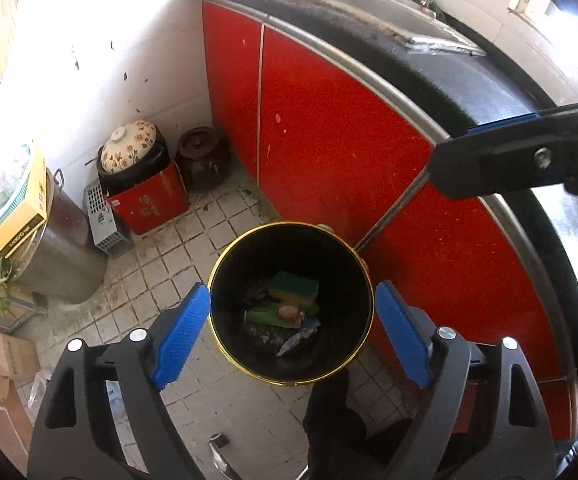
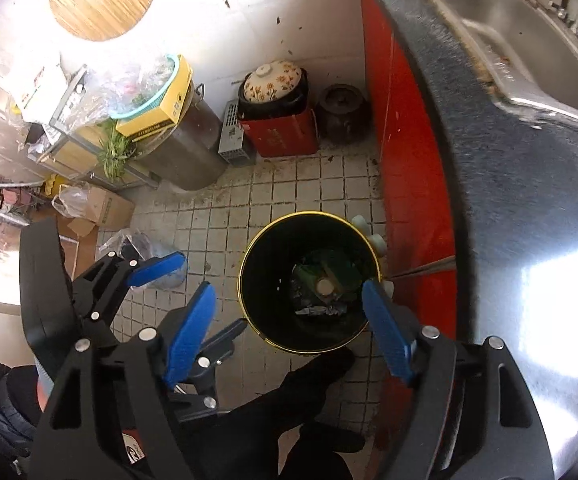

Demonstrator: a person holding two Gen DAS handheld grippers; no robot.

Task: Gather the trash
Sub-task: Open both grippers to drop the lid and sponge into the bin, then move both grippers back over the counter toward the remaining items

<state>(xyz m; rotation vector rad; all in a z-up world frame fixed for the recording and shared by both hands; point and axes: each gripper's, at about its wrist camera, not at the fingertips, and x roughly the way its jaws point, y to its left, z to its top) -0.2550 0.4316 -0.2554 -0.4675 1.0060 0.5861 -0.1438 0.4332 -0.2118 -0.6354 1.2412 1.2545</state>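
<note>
Both grippers hang over the bin, pointing steeply down into it: the left gripper has its blue jaws spread wide with nothing between them, and the right gripper is likewise wide and empty. The bin stands on the tiled floor just below the fingertips, hard by the red cabinet. In its bottom lie a green sponge, a round lid and crumpled scraps.

Both wrist views above bin
</note>
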